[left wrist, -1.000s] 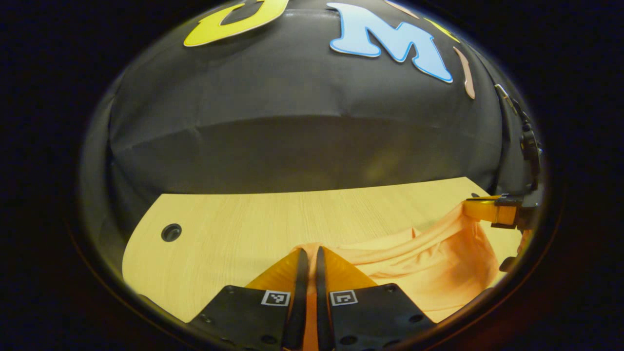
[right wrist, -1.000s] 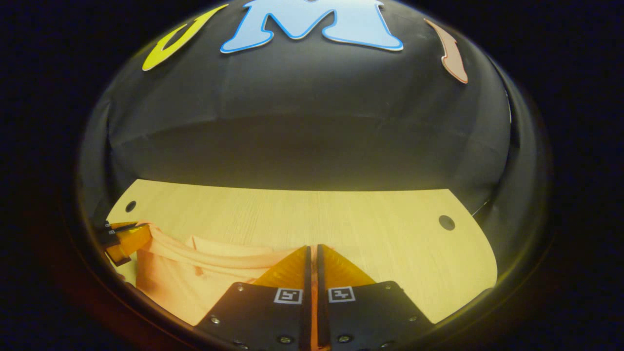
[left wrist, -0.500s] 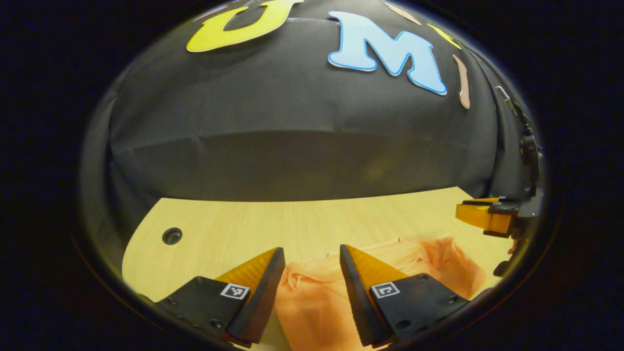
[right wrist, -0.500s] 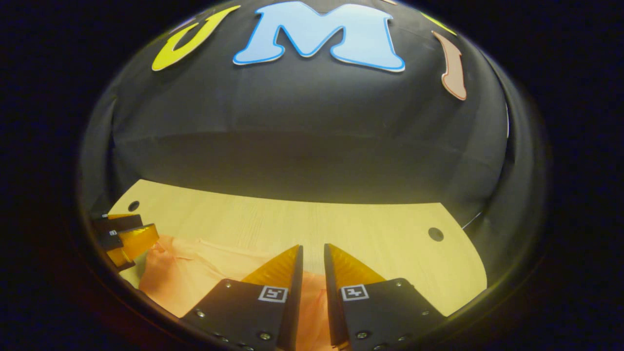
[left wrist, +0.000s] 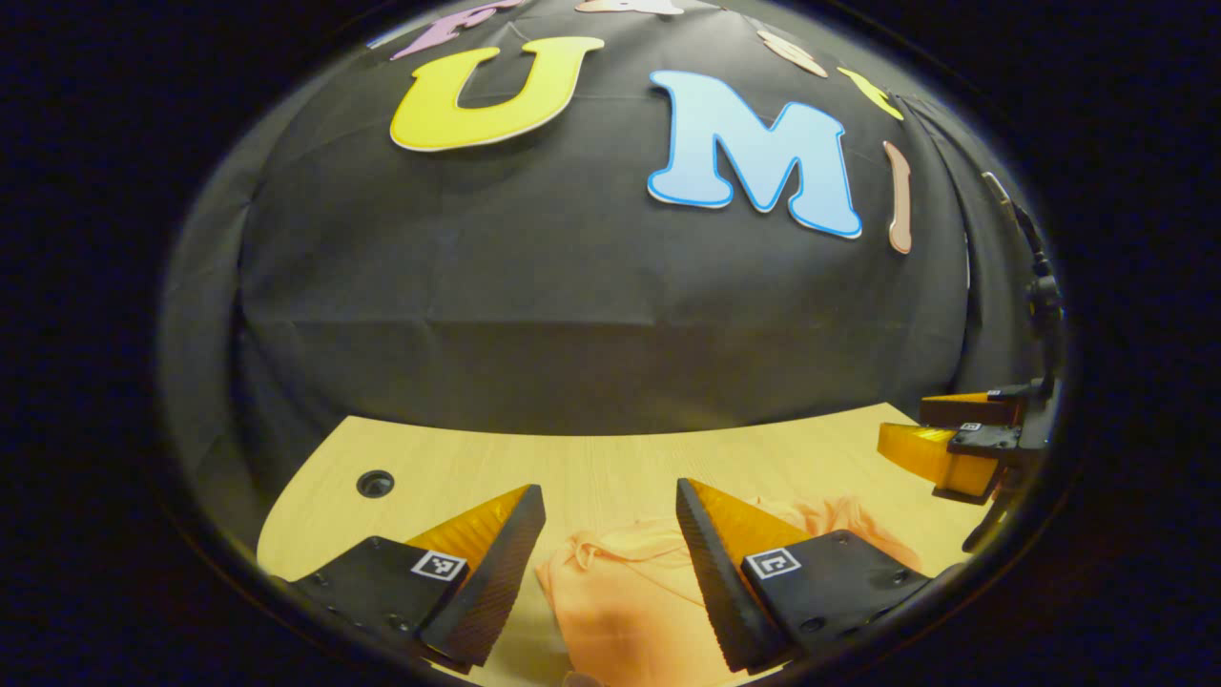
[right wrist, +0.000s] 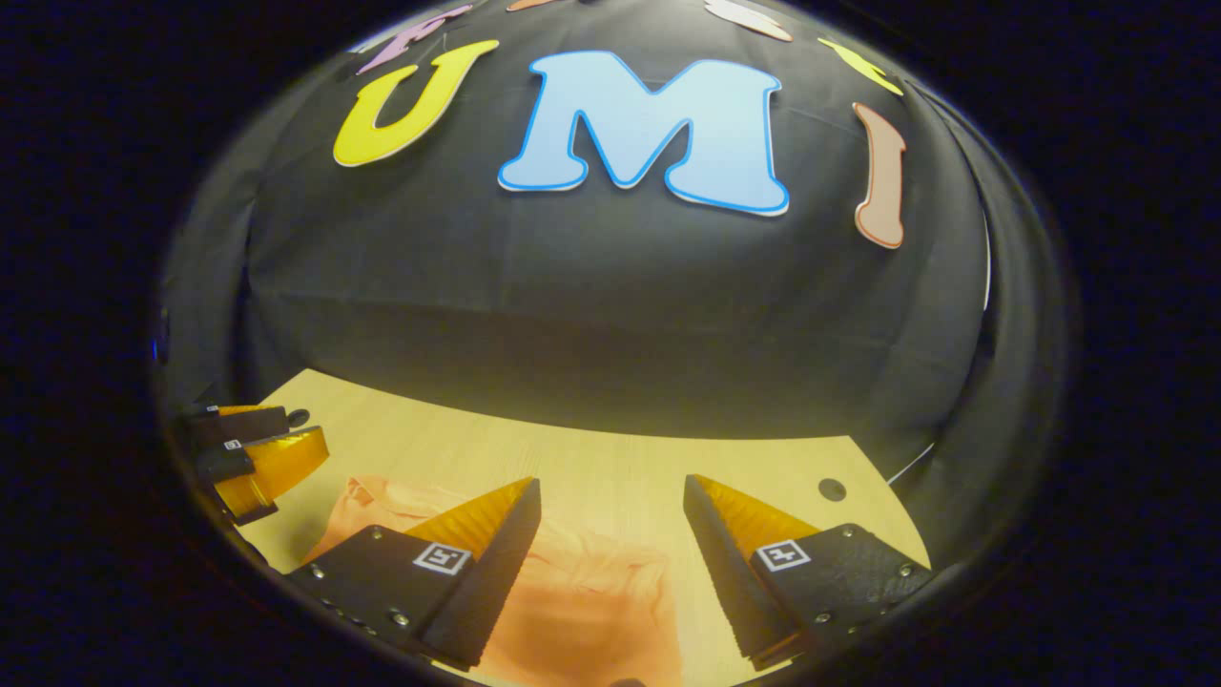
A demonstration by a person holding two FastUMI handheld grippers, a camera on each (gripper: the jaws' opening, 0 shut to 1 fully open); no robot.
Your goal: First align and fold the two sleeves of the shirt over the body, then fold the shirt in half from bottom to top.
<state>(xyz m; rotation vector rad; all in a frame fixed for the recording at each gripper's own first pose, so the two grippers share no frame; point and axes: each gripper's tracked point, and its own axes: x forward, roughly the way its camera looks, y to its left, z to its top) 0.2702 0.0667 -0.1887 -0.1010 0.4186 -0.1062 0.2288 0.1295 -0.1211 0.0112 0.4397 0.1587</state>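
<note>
An orange shirt [left wrist: 620, 592] lies bunched on the light wooden table [left wrist: 591, 468], below and between the fingers of my left gripper [left wrist: 610, 515], which stands open above it. In the right gripper view the same shirt [right wrist: 582, 611] lies under my right gripper [right wrist: 610, 506], also open and holding nothing. The right gripper [left wrist: 940, 448] shows at the far right of the left gripper view, raised off the cloth. The left gripper [right wrist: 262, 458] shows at the far left of the right gripper view, likewise above the table.
The table has a round cable hole near its back left corner [left wrist: 375, 483] and another near its back right corner [right wrist: 832, 489]. The booth's black cloth wall [right wrist: 610, 305] rises right behind the table's far edge.
Both grippers were shut on the shirt's edge a second ago. They opened, let the cloth drop to the table, and have since risen and tilted up, the right one opening wider.
</note>
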